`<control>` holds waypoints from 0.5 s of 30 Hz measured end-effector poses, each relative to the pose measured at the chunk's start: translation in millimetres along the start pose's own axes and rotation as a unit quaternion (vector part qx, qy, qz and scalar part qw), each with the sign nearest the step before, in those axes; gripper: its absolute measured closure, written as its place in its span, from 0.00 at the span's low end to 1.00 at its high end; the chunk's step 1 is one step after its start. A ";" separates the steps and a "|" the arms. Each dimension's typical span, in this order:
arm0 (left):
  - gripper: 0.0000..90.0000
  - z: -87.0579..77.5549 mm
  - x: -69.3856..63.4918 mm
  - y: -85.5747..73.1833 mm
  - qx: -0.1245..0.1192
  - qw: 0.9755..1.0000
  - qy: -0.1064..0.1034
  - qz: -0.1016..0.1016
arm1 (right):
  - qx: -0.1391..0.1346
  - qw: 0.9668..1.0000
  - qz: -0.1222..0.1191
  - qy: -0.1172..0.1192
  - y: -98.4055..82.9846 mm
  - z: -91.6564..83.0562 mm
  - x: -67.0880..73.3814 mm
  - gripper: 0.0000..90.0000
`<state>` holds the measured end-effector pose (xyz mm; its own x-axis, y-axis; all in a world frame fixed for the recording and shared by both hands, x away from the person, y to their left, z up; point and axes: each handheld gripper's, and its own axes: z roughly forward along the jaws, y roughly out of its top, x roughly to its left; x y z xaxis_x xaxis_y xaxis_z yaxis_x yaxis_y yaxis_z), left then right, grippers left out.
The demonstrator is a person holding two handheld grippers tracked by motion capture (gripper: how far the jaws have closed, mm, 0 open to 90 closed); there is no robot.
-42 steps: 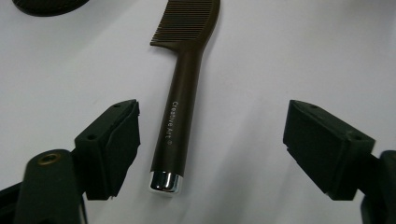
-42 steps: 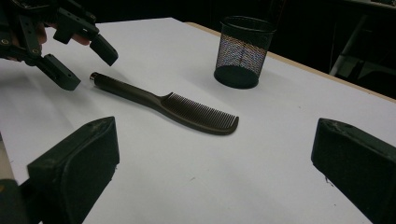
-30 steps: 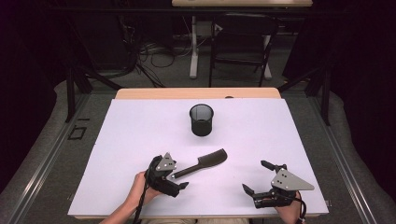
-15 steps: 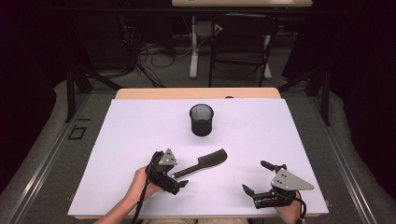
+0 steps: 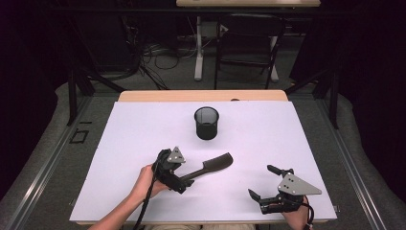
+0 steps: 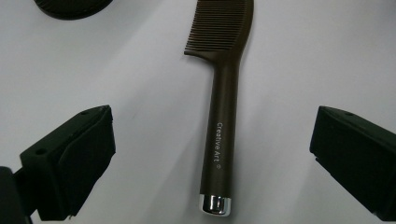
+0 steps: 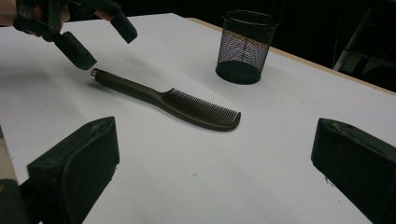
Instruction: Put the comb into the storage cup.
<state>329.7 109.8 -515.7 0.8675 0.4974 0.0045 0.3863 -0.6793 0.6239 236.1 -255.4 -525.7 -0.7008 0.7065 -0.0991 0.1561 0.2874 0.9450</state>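
Note:
A dark brown comb [image 5: 213,166] lies flat on the white table top [image 5: 143,129], with its handle toward the left gripper. The left gripper [image 5: 182,172] hovers over the silver-capped handle end. In the left gripper view its jaws stand wide apart on either side of the comb handle [image 6: 223,116] without touching it, and they have just been opening. My right gripper [image 5: 261,181] rests open near the front right edge, away from the comb [image 7: 177,103], with nothing between its jaws. From there the left gripper [image 7: 108,46] hangs above the handle tip.
A black mesh cup [image 5: 206,123] stands upright behind the comb near the table's middle, and also appears as the mesh cup [image 7: 247,44]. Beyond the far wooden edge [image 5: 201,96] are a chair [image 5: 249,43] and cables on the floor.
The left gripper has shifted slightly away from the front edge above the comb handle. The comb, the cup and the right gripper have stayed where they were.

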 end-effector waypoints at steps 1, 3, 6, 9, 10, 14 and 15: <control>0.00 0.6 0.5 1.4 0.002 1.000 -0.001 0.001 | 0.006 1.000 0.001 0.002 0.0 0.0 0.2 0.01; 0.00 2.0 1.2 4.0 0.010 1.000 -0.002 0.003 | 0.004 1.000 0.002 0.004 -0.7 0.8 0.0 0.01; 0.00 3.8 2.0 8.3 0.022 1.000 -0.002 0.008 | 0.005 1.000 0.003 0.004 -0.8 0.6 -0.5 0.01; 0.00 4.3 2.6 13.5 0.032 0.999 -0.005 0.013 | 0.006 1.000 0.005 0.003 -0.7 1.2 -0.3 0.01; 0.00 4.7 2.3 15.3 0.035 0.999 -0.004 0.015 | 0.006 1.000 0.006 0.003 -0.6 1.1 0.0 0.01; 0.00 6.9 2.3 21.7 0.047 0.999 -0.005 0.023 | 0.007 1.000 0.001 0.003 -0.1 1.4 0.5 0.01; 0.00 8.2 2.2 23.2 0.052 0.998 -0.005 0.026 | 0.007 1.000 0.003 0.002 -0.3 1.2 0.6 0.01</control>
<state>343.1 90.7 -507.6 0.8900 0.4552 0.0260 0.3710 -0.7560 0.5393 236.5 -254.3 -526.4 -0.7029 0.7053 -0.0919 0.1702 0.2922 0.9411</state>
